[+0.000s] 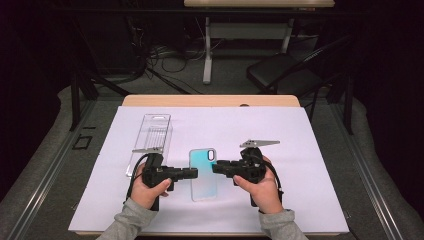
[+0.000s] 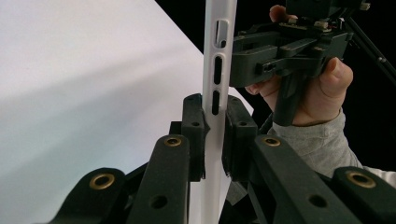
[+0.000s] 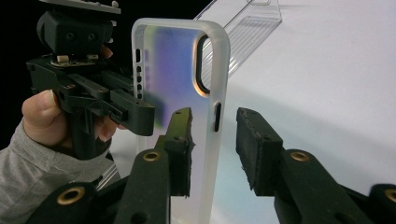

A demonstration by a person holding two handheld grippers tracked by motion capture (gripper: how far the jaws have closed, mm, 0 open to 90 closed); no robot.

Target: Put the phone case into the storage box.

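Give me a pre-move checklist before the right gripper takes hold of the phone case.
1. Left gripper clamped on the phone case: ok, jaws pressed against its edge in the left gripper view.
2. Right gripper open: ok, there is a gap between the case's edge and the far jaw.
3. Case edge between the right jaws: ok, the side rail sits in the gap.
4. Right jaws clear of the camera cutout: ok, they sit below it.
5. Case lifted off the white sheet: cannot tell.
6. Clear plastic package out of the way: ok, it lies apart, behind the left gripper.
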